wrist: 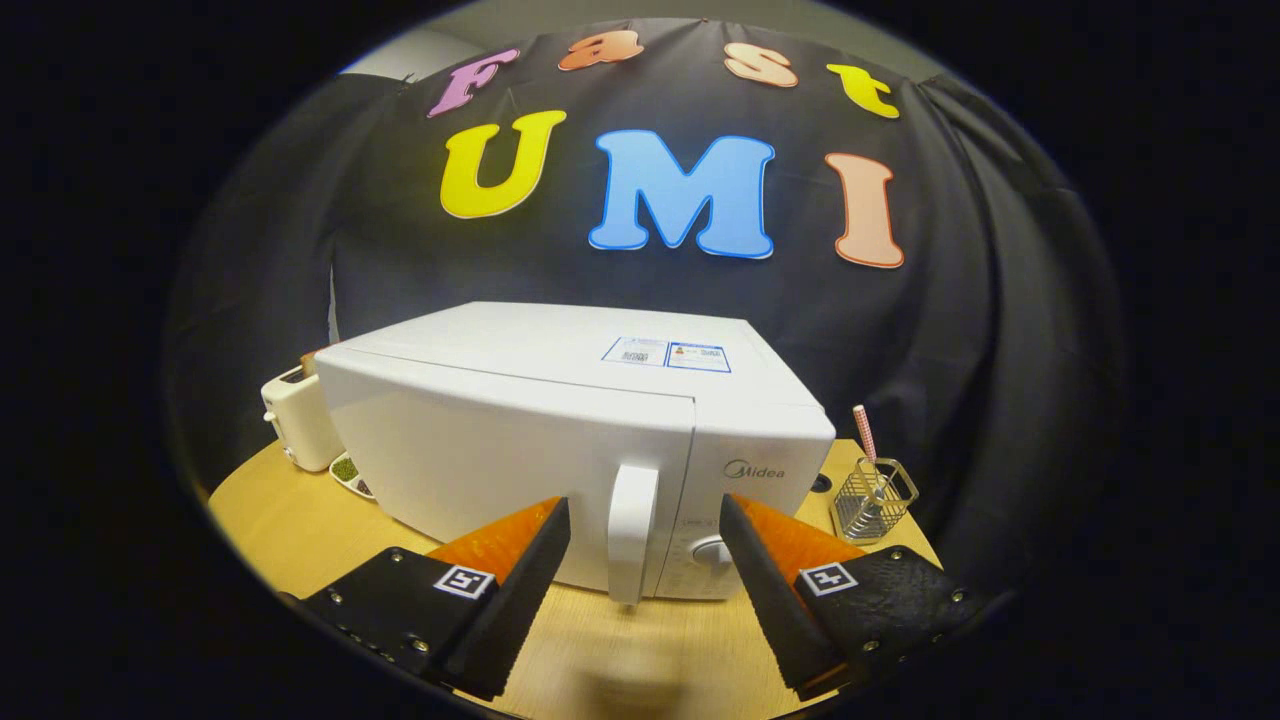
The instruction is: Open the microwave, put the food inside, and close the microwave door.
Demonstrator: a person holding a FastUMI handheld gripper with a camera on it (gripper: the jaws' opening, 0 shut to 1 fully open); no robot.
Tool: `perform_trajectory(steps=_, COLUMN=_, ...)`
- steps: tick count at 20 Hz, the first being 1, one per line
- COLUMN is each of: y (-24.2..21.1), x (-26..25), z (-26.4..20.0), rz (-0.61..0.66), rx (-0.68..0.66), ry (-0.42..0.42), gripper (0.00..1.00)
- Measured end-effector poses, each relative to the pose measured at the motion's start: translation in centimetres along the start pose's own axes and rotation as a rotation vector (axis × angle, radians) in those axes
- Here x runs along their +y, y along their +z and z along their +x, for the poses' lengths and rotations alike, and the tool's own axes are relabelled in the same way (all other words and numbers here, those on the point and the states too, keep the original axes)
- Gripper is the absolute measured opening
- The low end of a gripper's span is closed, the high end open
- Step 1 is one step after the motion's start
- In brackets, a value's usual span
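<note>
Gripper (645, 515) spread wide, fingers either side of door handle (633, 530) without touching, likely lined up to pull; white microwave (560, 440) sits shut on wooden table (300, 520), glossy, boxy, toaster (295, 415) at its far side, wire holder (875, 497) near other

The white microwave (560, 440) carries the brand "Midea" by its door; its top stickers are unreadable.

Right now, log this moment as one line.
stage: reaching for door | gripper: open, fingers either side of handle, not touching | microwave: shut | table: toaster behind microwave
</note>
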State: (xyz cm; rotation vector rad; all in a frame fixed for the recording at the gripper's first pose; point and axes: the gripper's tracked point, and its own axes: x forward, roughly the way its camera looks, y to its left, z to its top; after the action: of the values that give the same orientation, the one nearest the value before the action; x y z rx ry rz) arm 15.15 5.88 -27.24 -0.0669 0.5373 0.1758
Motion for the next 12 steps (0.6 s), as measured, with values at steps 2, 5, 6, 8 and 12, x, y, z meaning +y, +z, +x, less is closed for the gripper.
perform_trajectory(steps=2, y=-0.7, x=0.1, z=0.7, rz=-0.004, rx=0.021, ry=-0.007, gripper=0.91)
perform_trajectory(steps=5, y=-2.1, x=0.3, z=1.7, rz=-0.008, rx=0.065, ry=-0.012, gripper=0.82)
perform_trajectory(steps=6, y=-2.5, x=0.4, z=2.0, rz=0.001, rx=0.082, ry=-0.011, gripper=0.77)
perform_trajectory(steps=8, y=-2.9, x=0.7, z=2.5, rz=0.018, rx=0.101, ry=-0.008, gripper=0.77)
perform_trajectory(steps=12, y=-3.4, x=0.7, z=3.0, rz=0.037, rx=0.123, ry=-0.026, gripper=0.47)
